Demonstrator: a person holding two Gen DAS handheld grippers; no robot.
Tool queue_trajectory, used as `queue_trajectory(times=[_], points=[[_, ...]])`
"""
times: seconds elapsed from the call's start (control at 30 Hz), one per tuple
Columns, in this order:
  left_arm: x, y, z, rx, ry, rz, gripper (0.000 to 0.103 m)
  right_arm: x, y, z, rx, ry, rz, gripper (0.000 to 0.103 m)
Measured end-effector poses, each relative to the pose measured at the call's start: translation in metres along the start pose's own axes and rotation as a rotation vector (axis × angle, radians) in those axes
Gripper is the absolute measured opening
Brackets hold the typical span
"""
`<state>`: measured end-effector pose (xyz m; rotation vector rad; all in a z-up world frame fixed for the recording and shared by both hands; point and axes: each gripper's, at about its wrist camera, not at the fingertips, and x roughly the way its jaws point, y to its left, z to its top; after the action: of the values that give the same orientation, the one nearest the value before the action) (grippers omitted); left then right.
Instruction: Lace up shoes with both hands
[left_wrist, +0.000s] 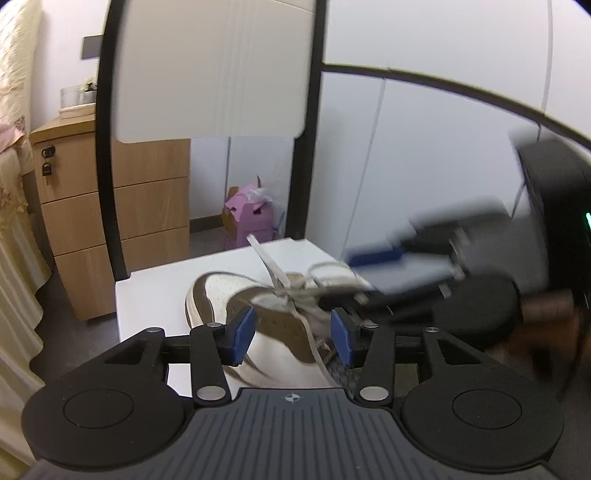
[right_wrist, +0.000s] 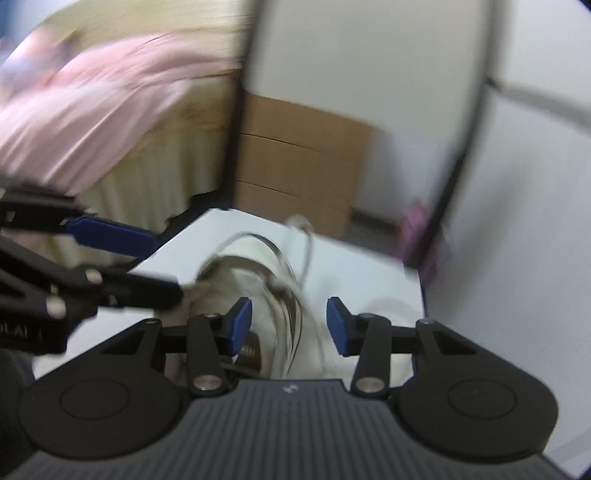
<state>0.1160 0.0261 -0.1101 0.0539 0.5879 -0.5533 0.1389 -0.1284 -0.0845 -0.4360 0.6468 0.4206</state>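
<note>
Hovering nearest in the left wrist view, the left gripper (left_wrist: 293, 334) has its black arms and blue pads parted about halfway, with nothing pressed between them. A pale flat shoelace (left_wrist: 310, 332) hangs loose through the gap, touching neither pad as far as can be told. Just beyond sits the white and brown low-top sneaker (left_wrist: 236, 299), resting on a small white tabletop (left_wrist: 147, 291) with its toe toward the far left corner. One lace end sticks up toward the far edge, and a lace loop lies over the tongue. The right gripper (left_wrist: 373, 269), blurred, reaches in from the right above the laces.

In the right wrist view, the right gripper (right_wrist: 289, 325) also stands roughly half open and grips nothing; the sneaker (right_wrist: 255, 277) and its blurred laces (right_wrist: 295, 306) lie below and between the pads. The left gripper (right_wrist: 110, 236) enters from the left edge.

Farther off stand a light wooden drawer cabinet (left_wrist: 110, 206) and a pink cardboard box (left_wrist: 251, 218) on the floor.
</note>
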Motion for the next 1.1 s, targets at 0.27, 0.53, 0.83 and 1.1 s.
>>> queue_trajectory(times=[0.27,0.53,0.83,1.1], points=[[0.011,0.005,-0.006,0.001,0.046,0.008,0.05,0.042,0.026,0.037,-0.717,0.153,0.236,0.036],[0.013,0.011,-0.005,-0.026,0.054,0.0,0.051,0.077,0.055,0.028,-1.185,0.327,0.259,0.008],[0.021,0.005,-0.002,0.036,0.045,0.05,0.051,0.081,0.042,0.047,-0.936,0.357,0.211,0.004],[0.038,0.001,-0.001,0.06,0.078,0.076,0.044,0.061,0.04,0.042,-0.83,0.354,0.221,0.0]])
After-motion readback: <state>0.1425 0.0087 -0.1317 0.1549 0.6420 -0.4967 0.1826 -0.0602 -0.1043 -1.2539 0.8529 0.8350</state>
